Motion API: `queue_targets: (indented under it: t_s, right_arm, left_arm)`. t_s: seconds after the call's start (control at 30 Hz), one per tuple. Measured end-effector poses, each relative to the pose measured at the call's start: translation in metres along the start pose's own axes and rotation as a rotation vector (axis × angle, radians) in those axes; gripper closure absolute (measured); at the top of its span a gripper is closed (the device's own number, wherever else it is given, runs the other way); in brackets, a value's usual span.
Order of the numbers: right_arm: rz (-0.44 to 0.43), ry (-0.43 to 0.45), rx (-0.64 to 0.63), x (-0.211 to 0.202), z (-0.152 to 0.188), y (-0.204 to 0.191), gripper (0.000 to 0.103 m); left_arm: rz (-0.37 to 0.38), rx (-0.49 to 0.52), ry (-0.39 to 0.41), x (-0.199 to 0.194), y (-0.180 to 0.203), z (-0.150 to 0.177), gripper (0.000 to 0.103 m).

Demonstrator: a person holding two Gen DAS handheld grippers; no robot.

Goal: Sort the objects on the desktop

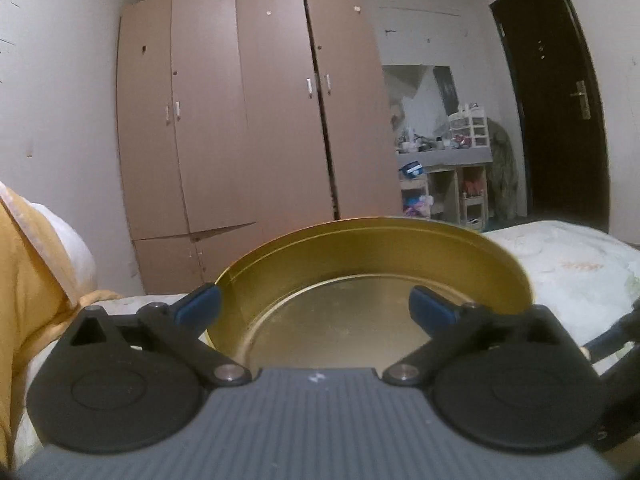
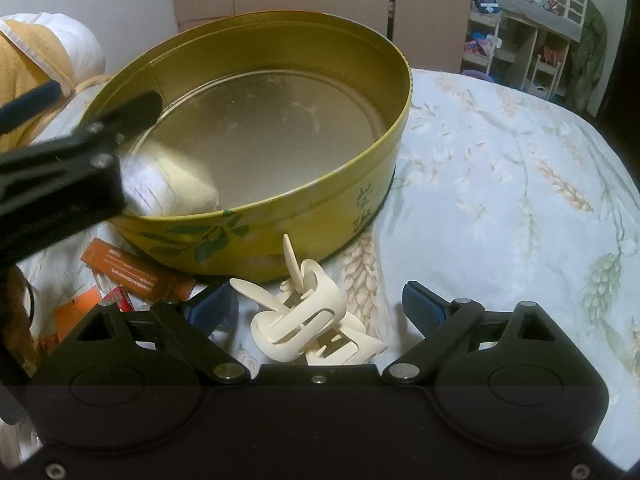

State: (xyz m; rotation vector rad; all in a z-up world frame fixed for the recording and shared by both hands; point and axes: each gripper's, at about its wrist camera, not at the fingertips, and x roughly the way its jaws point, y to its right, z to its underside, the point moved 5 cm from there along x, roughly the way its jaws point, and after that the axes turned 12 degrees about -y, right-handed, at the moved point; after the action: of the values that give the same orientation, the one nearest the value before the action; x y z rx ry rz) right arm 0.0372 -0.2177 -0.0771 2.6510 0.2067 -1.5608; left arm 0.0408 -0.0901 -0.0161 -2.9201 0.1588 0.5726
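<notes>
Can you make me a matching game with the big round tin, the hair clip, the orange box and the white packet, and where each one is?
Things:
1. round tin
2. hair clip
3. orange box
4. white packet

Places:
A. inside the tin, at its near wall
B. between the right gripper's open fingers
C. on the flowery bedspread, lid off
D. left of the clip, in front of the tin

Pairs: 1-C, 2-B, 3-D, 4-A

The left gripper (image 1: 314,306) points nearly level over a round gold tin (image 1: 400,240), its blue-padded jaws spread wide with nothing between them. The tin sits on a pale flowered bedspread (image 1: 568,264). Behind stand a brown wardrobe (image 1: 248,120), a cluttered shelf (image 1: 448,156) and a dark door (image 1: 556,100).
</notes>
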Motion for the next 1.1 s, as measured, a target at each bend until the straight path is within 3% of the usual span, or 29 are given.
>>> queue_targets:
  t_s: [0.13,0.27,0.4,0.5,0.6,0.8,0.97,1.03,1.1]
  right_arm:
    - [0.007,-0.001,0.001,0.000,0.000,0.001,0.010]
    - [0.020,-0.007,0.000,0.001,0.001,0.003,0.013]
    - [0.022,-0.009,-0.006,0.000,0.002,0.003,0.015]
    - [0.024,-0.011,-0.016,0.000,0.002,0.003,0.016]
    - [0.031,-0.017,-0.018,0.001,0.001,0.002,0.018]
    - [0.049,-0.054,-0.050,0.010,0.004,-0.001,0.028]
    - [0.016,-0.065,-0.045,0.011,0.004,-0.001,0.058]
    - [-0.018,-0.057,-0.031,0.007,0.004,0.001,0.072]
    - [-0.048,-0.048,-0.014,0.003,0.003,0.003,0.073]
  left_arm:
    - [0.068,-0.089,-0.119,0.011,-0.009,0.001,0.000]
    - [0.104,-0.273,-0.183,0.012,-0.036,-0.001,0.000]
    - [0.038,-0.468,-0.169,0.003,-0.083,0.004,0.000]
    - [0.000,-0.553,-0.226,0.006,-0.112,0.012,0.000]
    - [0.020,-0.595,-0.255,0.003,-0.129,0.019,0.000]
    - [0.201,-0.528,-0.417,0.017,-0.118,0.019,0.000]
    - [0.329,-0.383,-0.461,0.012,-0.079,0.020,0.000]
    - [0.418,-0.333,-0.461,0.006,-0.064,0.017,0.000]
    - [0.513,-0.288,-0.463,0.000,-0.050,0.015,0.000]
